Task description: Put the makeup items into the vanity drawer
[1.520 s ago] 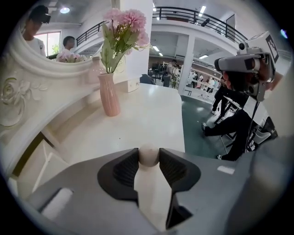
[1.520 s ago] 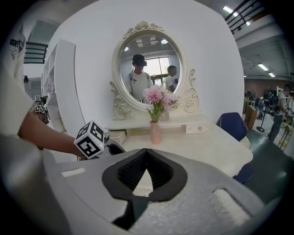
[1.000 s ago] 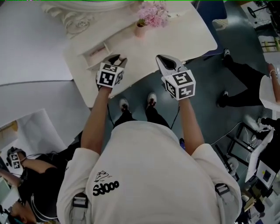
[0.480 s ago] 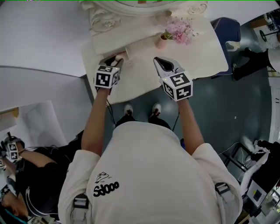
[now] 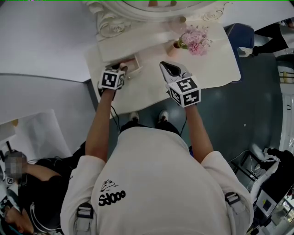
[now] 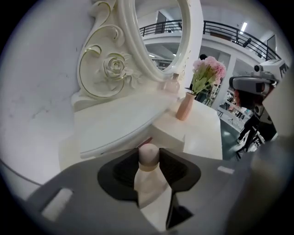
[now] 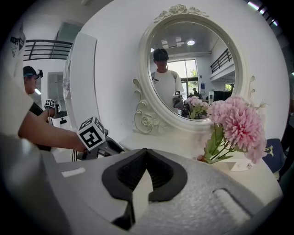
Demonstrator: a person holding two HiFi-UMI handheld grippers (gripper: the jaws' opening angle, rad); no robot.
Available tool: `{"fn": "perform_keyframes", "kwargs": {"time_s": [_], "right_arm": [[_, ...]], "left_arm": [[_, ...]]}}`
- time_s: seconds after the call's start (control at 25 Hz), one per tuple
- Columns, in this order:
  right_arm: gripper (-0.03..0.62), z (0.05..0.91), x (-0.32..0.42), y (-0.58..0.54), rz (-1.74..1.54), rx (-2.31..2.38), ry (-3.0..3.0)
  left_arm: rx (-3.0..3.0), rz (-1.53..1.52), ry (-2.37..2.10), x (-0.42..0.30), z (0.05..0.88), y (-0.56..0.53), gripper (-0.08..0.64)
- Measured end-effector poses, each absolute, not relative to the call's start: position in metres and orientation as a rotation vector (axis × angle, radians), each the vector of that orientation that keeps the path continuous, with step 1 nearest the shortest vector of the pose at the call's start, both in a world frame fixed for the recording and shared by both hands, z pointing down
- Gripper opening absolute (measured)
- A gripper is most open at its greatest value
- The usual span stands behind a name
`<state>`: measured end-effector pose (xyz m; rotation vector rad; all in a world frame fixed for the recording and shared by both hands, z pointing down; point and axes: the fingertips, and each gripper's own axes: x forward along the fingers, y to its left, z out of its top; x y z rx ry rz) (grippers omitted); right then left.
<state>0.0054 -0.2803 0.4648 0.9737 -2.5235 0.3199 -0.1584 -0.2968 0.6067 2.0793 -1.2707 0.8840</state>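
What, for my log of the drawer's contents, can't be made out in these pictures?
Inside of the drawer: head view, too small, and the left claw covers it.
Round-topped item gripped by the left claw: left gripper view, pads hide its lower part, so bottle or knob is unclear.
Mirror: head view, cut off by the top edge.

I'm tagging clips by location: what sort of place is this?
Probably a staged dressing corner in a workshop hall: an ornate white oval mirror, a white vanity table with pink flowers in a vase, railed balconies behind.
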Motion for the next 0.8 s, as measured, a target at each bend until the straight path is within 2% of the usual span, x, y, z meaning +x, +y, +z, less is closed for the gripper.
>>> {"fn": "perform_keyframes", "kwargs": {"time_s": [0.32, 0.52, 0.68, 0.8], "right_arm": [[0.003, 0.466, 0.013, -0.283, 0.327, 1.003, -2.504], [0.003, 0.464, 0.017, -0.28, 0.321, 1.023, -2.498], [0.003, 0.458, 0.027, -0.276, 0.31, 1.056, -2.487], [0.003, 0.446, 0.034, -0.276, 0.291, 1.088, -2.49]], "left_arm": [[1.984, 0.977, -1.23, -0.165, 0.629, -0.289, 0.167], [2.064, 0.889, -1.271, -0.163, 0.612, -0.299, 0.202], [2.081, 0.742, -1.318, -0.17, 0.597, -0.293, 0.183], [2.115, 0.684, -1.377, -0.174, 0.577, -0.287, 0.133]]}}
